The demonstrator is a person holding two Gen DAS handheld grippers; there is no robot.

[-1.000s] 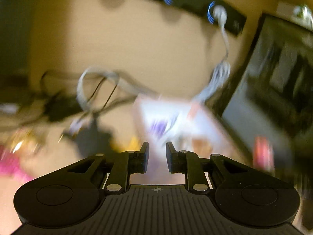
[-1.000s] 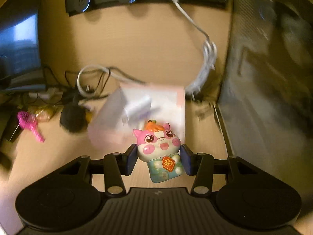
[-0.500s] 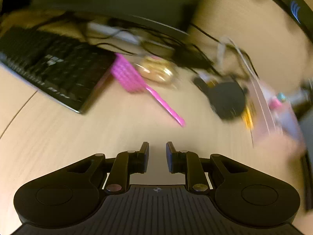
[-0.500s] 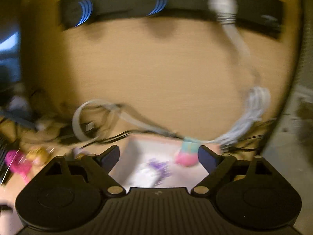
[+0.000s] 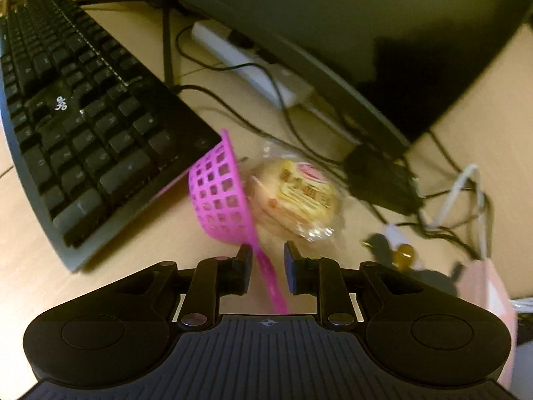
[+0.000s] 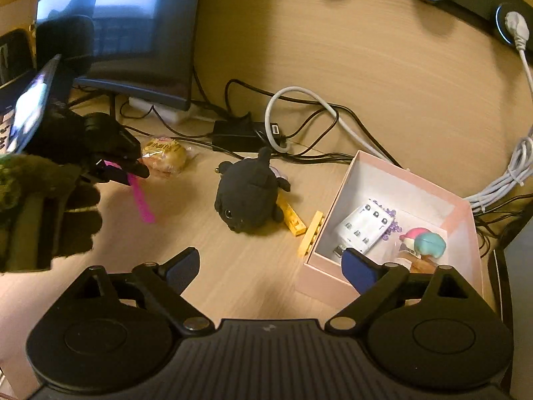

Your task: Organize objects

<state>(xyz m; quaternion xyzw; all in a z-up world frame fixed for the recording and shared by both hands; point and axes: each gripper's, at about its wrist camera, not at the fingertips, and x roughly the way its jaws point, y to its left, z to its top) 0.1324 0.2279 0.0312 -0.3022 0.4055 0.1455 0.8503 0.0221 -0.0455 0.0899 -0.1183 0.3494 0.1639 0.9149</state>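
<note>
Left wrist view: the left claw (image 5: pixel 266 268) straddles the thin handle of the pink scoop (image 5: pixel 221 196), its jaws narrowly apart, one on each side of the handle; whether they press it cannot be told, since a gap shows on the right side. The scoop's mesh bowl lies against the corner of the keyboard (image 5: pixel 76 116), and the wrapped bun (image 5: pixel 296 196) sits just beside the bowl on the bench (image 5: pixel 30 266). Cables (image 5: pixel 299 133) run close behind, under the monitor (image 5: pixel 316 26). The handle is slim and probably flexible, so a loose pinch could let the scoop swing or slip. Lifting it could also nudge the bun or catch the bowl on the keyboard's edge. Open room lies toward the near side of the bench.

Right wrist view: the right claw (image 6: pixel 271 265) is spread wide and empty, hovering over bare bench near the pink box (image 6: pixel 389 180). The box already holds a white block (image 6: pixel 364 225) and a small toy (image 6: pixel 424 238). A black plush (image 6: pixel 248 195) and yellow bricks (image 6: pixel 301 230) lie between the left claw (image 6: pixel 133 166) and the box, so a low carry could knock them. The box's near wall (image 6: pixel 324 281) must be cleared too.
</note>
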